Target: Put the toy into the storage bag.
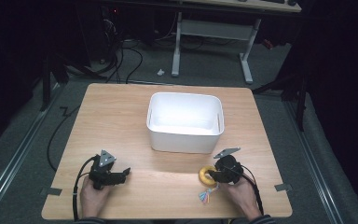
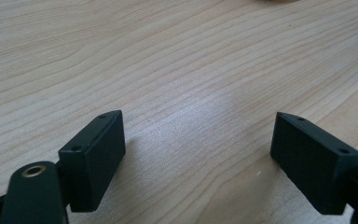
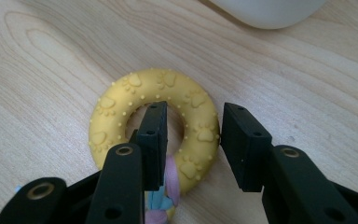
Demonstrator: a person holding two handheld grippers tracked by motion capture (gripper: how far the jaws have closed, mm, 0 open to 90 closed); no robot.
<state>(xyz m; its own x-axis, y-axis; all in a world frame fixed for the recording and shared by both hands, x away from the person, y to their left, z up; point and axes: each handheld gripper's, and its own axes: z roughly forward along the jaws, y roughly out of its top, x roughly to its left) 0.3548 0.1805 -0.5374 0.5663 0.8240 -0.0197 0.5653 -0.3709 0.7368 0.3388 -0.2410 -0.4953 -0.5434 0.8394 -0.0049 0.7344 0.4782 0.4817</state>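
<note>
A yellow rubber ring toy [image 1: 203, 178] with paw prints lies on the wooden table [image 1: 121, 121] at the front right, and a pastel rope tassel [image 1: 206, 197] trails from it toward the front edge. My right gripper [image 1: 213, 175] is open and straddles the ring's band [image 3: 140, 86]: one jaw stands in the hole, the other just outside the rim. In the right gripper view my gripper [image 3: 193, 112] has the pink and blue rope [image 3: 170, 177] beneath it. My left gripper [image 1: 126, 173] rests at the front left, open [image 2: 198, 121] over bare wood.
A white plastic bin [image 1: 185, 95] stands mid-table, just beyond the ring; its corner [image 3: 268, 9] shows in the right gripper view. Tape marks [image 1: 51, 191] sit at both front corners. Behind the table are desk legs and cables on the floor.
</note>
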